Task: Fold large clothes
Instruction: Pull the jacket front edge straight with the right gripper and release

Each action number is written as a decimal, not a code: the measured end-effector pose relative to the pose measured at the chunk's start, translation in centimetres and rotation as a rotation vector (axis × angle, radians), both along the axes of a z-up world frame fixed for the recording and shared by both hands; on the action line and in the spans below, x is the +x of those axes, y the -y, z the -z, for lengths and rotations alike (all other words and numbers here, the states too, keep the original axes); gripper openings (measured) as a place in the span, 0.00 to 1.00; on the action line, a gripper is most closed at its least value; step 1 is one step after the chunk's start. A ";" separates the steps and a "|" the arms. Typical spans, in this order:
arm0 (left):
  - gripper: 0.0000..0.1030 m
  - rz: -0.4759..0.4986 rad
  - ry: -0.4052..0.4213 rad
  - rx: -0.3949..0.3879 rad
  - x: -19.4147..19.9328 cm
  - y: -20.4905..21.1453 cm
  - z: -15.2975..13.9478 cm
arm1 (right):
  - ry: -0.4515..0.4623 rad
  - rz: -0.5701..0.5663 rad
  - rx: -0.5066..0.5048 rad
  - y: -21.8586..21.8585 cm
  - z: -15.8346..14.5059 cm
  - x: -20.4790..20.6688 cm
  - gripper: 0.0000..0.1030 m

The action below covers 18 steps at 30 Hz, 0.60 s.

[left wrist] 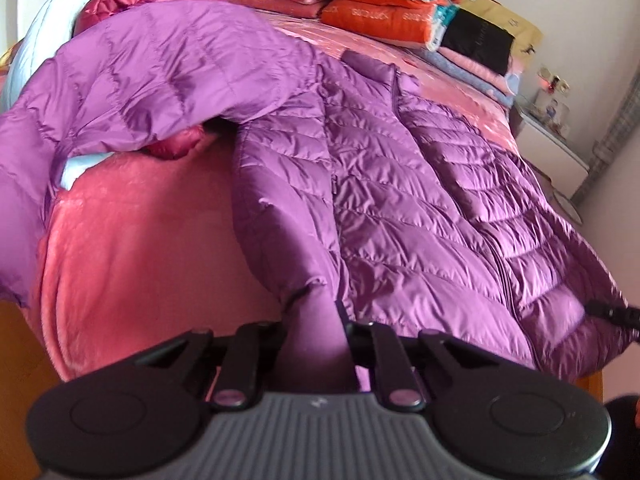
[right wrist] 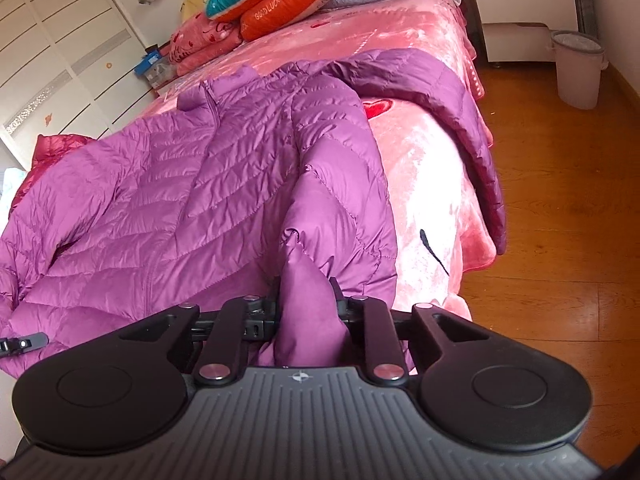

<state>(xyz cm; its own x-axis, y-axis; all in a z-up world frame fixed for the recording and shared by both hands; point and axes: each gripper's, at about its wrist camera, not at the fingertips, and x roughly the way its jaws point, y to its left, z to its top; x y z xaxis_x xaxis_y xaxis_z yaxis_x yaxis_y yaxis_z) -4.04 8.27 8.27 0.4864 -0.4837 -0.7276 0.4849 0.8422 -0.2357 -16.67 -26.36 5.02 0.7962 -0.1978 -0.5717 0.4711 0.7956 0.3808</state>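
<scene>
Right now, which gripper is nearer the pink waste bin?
Right. The right gripper grips the purple down jacket on the bed's bin side; the left gripper grips the opposite side.

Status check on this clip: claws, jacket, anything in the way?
Left claw and right claw both shut on purple down jacket. Jacket spread on pink bedspread. Red jacket under its far side.

Left hand-held gripper (left wrist: pixel 316 320) and right hand-held gripper (right wrist: pixel 306 296) are each clamped on purple fabric.
</scene>
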 end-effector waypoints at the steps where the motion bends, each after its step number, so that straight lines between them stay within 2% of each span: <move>1: 0.12 0.011 0.002 0.006 -0.3 0.0 0.0 | 0.002 0.002 -0.003 -0.1 -0.1 -0.4 0.23; 12: 0.12 0.088 -0.002 0.038 -1.6 -1.3 -0.9 | 0.015 0.014 0.008 -1.2 -1.2 -4.1 0.22; 18: 0.13 0.093 -0.011 0.073 0.2 0.1 0.1 | -0.030 0.026 -0.006 -1.5 -1.5 -4.0 0.23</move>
<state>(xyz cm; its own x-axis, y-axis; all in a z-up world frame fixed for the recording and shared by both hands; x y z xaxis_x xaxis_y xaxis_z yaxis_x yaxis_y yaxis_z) -3.80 8.22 8.15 0.4335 -0.4720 -0.7676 0.5595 0.8087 -0.1813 -20.63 -24.89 6.48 0.7731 -0.2216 -0.5943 0.5028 0.7852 0.3614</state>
